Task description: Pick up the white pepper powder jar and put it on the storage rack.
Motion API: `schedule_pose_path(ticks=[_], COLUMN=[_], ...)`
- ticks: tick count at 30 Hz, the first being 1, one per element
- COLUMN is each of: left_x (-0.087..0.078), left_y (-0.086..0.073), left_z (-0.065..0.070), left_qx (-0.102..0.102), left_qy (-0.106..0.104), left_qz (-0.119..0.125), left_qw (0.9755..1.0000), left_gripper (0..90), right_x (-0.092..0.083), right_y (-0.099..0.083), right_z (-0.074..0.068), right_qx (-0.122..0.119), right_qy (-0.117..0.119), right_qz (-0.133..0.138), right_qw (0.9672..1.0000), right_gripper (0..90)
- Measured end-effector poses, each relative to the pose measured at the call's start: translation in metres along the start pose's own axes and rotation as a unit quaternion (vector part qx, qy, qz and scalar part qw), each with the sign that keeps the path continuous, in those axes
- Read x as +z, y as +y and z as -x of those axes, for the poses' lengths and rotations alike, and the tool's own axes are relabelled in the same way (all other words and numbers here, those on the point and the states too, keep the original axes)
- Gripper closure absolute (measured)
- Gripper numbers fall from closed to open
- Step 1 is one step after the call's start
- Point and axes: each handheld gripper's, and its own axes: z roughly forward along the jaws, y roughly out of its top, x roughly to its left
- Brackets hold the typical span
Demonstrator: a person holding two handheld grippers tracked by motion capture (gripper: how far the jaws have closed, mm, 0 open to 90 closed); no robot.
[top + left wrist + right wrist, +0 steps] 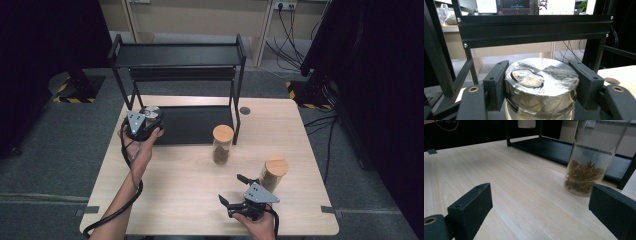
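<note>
A squat glass jar (541, 85) with a shiny lid under clear film sits between my left gripper's (540, 75) jaws, which press on both its sides. In the high view this jar (151, 114) and the left gripper (149, 119) are at the left end of the black rack's bottom shelf (195, 125). My right gripper (231, 188) stands open near the table's front edge, nothing between its jaws. In the right gripper view its open gripper (541, 202) faces a tall glass jar (584, 170) of brown dried bits, the jar (222, 144) with a wooden lid mid-table.
A second wooden-lidded jar (272, 172) stands just right of the right gripper. The two-tier black rack (177, 55) takes up the back of the wooden table (170, 190). A round cable port (244, 110) is beside the rack's right leg. Cables trail off the front edge.
</note>
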Motion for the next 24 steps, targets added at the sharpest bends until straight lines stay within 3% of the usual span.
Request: schedule_pose_path(ticks=[24], left_x=[0.028], left_y=[-0.009], left_z=[-0.011], left_qx=[-0.007], left_qy=[0.018], left_qz=[-0.013], left_qw=[0.9997], left_gripper=[35.0], right_x=[0.0], right_y=[0.0], right_z=[0.0], right_qx=[-0.005], right_qy=[0.003], right_qz=[-0.003], right_qw=[1.0], right_gripper=[5.3])
